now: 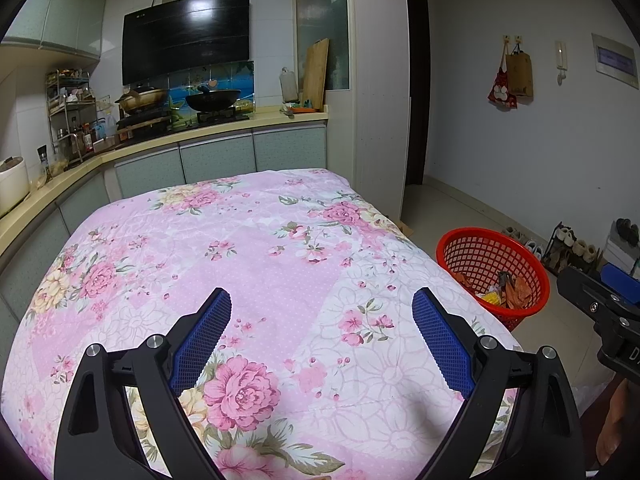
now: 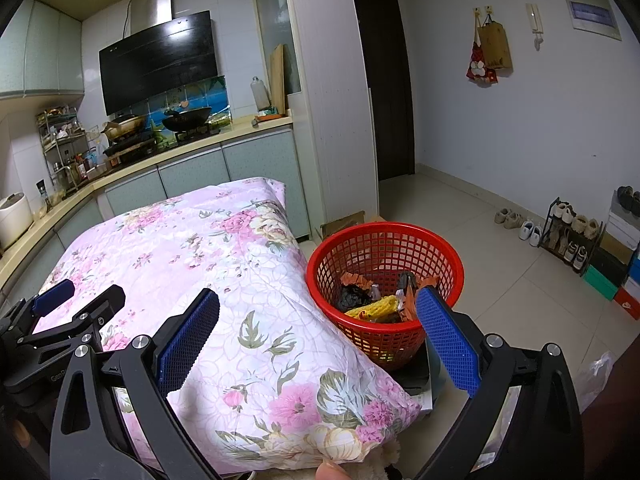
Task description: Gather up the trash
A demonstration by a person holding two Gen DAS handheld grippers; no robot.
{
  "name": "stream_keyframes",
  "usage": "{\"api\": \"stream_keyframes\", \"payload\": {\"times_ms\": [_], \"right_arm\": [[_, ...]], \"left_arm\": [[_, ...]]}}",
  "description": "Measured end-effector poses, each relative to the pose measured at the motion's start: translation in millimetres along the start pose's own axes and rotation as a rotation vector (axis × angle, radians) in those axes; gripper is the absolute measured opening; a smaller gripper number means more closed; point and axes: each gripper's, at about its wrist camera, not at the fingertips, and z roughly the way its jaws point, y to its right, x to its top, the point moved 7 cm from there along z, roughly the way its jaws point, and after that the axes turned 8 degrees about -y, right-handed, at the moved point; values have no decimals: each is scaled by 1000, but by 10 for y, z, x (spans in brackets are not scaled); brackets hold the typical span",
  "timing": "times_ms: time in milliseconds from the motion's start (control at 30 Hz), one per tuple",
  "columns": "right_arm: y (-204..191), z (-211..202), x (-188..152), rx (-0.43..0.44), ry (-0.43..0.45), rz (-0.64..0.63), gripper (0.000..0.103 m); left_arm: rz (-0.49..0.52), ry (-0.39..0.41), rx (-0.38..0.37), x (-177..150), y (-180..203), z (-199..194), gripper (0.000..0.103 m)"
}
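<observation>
Floral quilt (image 1: pixel 248 264) covered the bench; both the left gripper (image 1: pixel 322 344) and right gripper (image 2: pixel 318 344) gaped empty, red basket (image 2: pixel 320 276) of trash (image 2: pixel 374 306) at 2 o'clock.

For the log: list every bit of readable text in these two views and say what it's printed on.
"GenR", cut off: on the left gripper body, seen from the right wrist.
"D", cut off: on the right gripper's body at the left wrist view's edge.
Wall panel: print too blurred to read.
Hanging paper bag: markings too small to read.
</observation>
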Motion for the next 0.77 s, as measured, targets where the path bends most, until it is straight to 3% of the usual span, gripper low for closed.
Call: {"api": "stream_keyframes", "payload": {"times_ms": [433,600,767], "right_arm": [[-89,30,-102,11,-11,-12,96],[-375,102,-288,70,-41,-56,96],[-1007,176,-684,176,-35,-181,96]], "left_arm": [[-25,11,-11,-19,-184,-54,89],[-70,8,59,-60,-593,-120,89],[-157,-13,173,-204,-1175,-91,89]]}}
